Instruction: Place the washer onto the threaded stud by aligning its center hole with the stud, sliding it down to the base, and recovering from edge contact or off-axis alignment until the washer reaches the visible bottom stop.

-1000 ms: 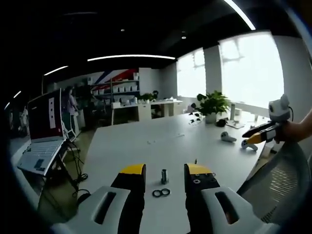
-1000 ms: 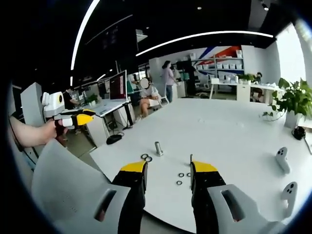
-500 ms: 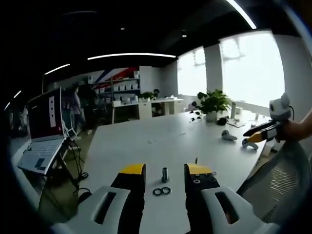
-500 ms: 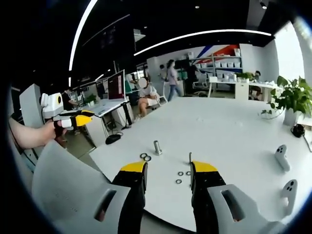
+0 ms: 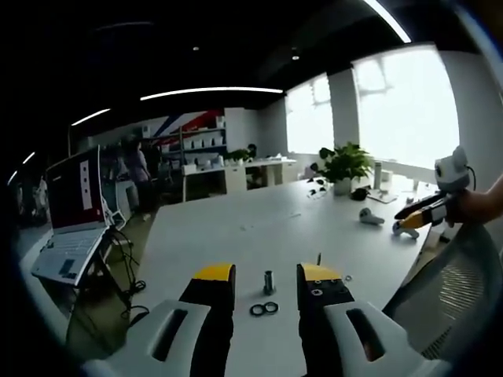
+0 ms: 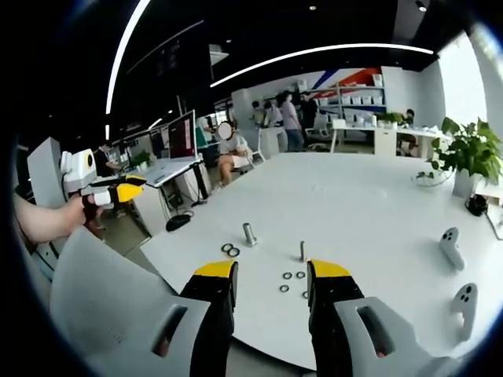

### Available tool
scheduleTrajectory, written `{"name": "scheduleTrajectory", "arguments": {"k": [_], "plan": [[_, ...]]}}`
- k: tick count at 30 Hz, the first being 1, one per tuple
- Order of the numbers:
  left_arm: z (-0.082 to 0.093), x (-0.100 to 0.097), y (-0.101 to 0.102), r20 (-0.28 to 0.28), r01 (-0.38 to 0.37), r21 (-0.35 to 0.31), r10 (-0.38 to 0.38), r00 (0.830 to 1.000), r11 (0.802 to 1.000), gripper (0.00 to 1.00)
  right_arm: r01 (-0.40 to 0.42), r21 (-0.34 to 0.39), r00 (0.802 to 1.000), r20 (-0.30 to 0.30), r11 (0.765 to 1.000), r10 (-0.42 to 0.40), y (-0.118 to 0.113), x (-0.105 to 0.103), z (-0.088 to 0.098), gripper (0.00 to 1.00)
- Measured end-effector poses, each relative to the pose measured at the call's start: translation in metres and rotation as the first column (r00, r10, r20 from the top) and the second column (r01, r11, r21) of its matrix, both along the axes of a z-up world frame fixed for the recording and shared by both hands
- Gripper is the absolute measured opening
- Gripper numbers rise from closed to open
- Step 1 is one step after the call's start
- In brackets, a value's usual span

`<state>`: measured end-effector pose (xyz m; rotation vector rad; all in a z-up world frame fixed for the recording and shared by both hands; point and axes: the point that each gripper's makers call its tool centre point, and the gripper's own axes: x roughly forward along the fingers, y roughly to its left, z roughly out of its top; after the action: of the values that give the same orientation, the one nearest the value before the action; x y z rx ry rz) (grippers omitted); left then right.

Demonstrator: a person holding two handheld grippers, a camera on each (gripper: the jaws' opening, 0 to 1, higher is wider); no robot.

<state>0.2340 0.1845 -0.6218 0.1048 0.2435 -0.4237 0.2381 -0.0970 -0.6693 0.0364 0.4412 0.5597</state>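
Note:
On the white table a short threaded stud stands upright between my left gripper's jaws, with two dark washers lying flat just in front of it. My left gripper is open and holds nothing. In the right gripper view the same stud and the two washers sit ahead and to the left. A thinner stud stands beside several small washers. My right gripper is open and empty, hanging above the table's near edge.
A grey mesh chair back lies between me and the table. Two white controllers rest at the right, and a potted plant stands at the far side. A laptop sits off to the left. People move in the background.
Both views have shifted slightly; the thin stud now shows fully ahead of my right jaw. People in the background have walked. Nothing on the table has moved.

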Motion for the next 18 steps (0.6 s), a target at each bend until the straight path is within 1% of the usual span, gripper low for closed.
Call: {"name": "scheduleTrajectory", "arguments": {"k": [6,9,11,18], "plan": [[-0.0032,-0.0004,-0.0014,-0.014,0.006,0.006,-0.006,1.0,1.0,0.29,0.002,0.002,1.0,-0.008,1.0,-0.002,0.0001,-0.0004,-0.001,0.37],[-0.0021,-0.0007,-0.0022,-0.008,0.008,0.006,-0.008,1.0,1.0,0.29,0.003,-0.001,1.0,-0.008,1.0,-0.003,-0.0003,-0.0006,-0.0012,0.37],[-0.0047,-0.0006,-0.0016,-0.019,0.006,0.01,-0.006,1.0,1.0,0.29,0.006,0.001,1.0,-0.01,1.0,-0.006,-0.0009,-0.0006,-0.0017,0.37],[-0.0065,0.0002,0.0,-0.028,-0.001,0.011,0.001,1.0,1.0,0.28,-0.007,0.003,1.0,-0.015,1.0,0.007,0.0012,-0.0015,-0.0028,0.38]]}}
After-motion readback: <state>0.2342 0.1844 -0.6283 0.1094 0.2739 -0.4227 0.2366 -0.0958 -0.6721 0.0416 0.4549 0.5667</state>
